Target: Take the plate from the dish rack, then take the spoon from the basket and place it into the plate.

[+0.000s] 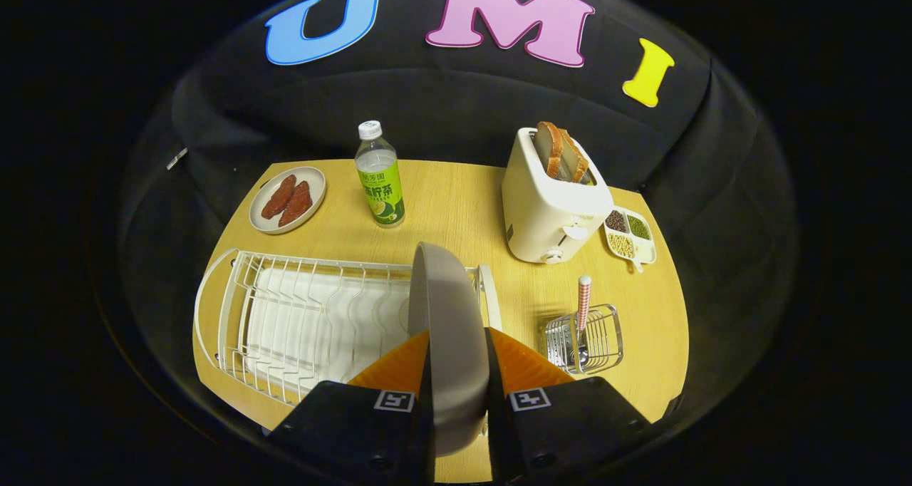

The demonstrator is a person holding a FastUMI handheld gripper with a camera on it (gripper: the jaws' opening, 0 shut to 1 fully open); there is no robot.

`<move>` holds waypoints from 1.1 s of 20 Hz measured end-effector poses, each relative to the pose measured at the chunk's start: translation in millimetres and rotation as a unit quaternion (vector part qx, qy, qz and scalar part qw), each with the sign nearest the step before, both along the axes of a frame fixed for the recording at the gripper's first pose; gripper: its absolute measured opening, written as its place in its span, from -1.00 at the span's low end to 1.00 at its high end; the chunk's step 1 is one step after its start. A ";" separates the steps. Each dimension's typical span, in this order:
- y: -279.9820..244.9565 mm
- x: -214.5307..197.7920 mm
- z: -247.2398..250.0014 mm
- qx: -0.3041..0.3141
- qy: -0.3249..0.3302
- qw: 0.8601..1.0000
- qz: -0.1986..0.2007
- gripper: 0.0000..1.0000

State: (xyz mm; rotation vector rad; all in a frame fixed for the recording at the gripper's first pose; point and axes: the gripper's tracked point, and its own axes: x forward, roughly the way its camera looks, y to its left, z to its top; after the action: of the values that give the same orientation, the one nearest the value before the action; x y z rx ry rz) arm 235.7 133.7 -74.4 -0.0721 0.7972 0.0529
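The tongs [458, 372] are clamping one grey plate [445, 315] edge-on between both fingers, above the white dish rack's [299, 322] right end. One spoon [583, 315] is standing in one wire basket [584, 340] just right of the fingers. Beyond are sitting one bottle [380, 176], its label too small to read, and one toaster [552, 204] holding two bread slices [559, 151].

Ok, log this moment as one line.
fingers: shut on plate | plate: on edge, above dish rack | spoon: in basket | next: set plate down

Far left on the table [456, 208] sits a small dish of sausages [288, 199]; a bottle [380, 176] stands beside it; a toaster [552, 201] with bread and a bean tray [630, 235] sit right.
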 end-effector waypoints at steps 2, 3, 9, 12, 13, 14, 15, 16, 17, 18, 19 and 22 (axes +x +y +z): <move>-7.6 2.0 -0.6 -0.005 -0.001 1.000 -0.005 -0.34; -10.1 3.9 1.5 -0.003 0.000 1.000 -0.011 -0.34; -17.0 6.9 14.0 -0.016 -0.014 1.000 -0.001 -0.34; -31.8 5.0 10.3 -0.025 -0.012 1.000 0.005 -0.41; -34.0 3.3 8.2 -0.018 -0.009 1.000 0.004 -0.44; -37.6 0.9 6.6 -0.009 -0.006 1.000 0.002 -0.45; -40.9 -2.0 4.8 -0.001 -0.004 1.000 0.000 -0.45; -44.5 -5.1 4.6 0.007 -0.004 1.000 -0.001 -0.45; -47.8 -8.8 5.1 0.013 -0.007 1.000 0.000 -0.45; -50.7 -13.1 6.6 0.019 -0.010 1.000 0.005 -0.45; -52.2 -19.1 8.7 0.029 -0.014 0.999 0.010 -0.45; -50.1 -45.2 25.9 0.094 -0.036 0.994 0.029 -0.45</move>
State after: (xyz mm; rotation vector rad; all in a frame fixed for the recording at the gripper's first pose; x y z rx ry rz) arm 190.5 83.5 -48.5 0.0812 0.7155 0.1794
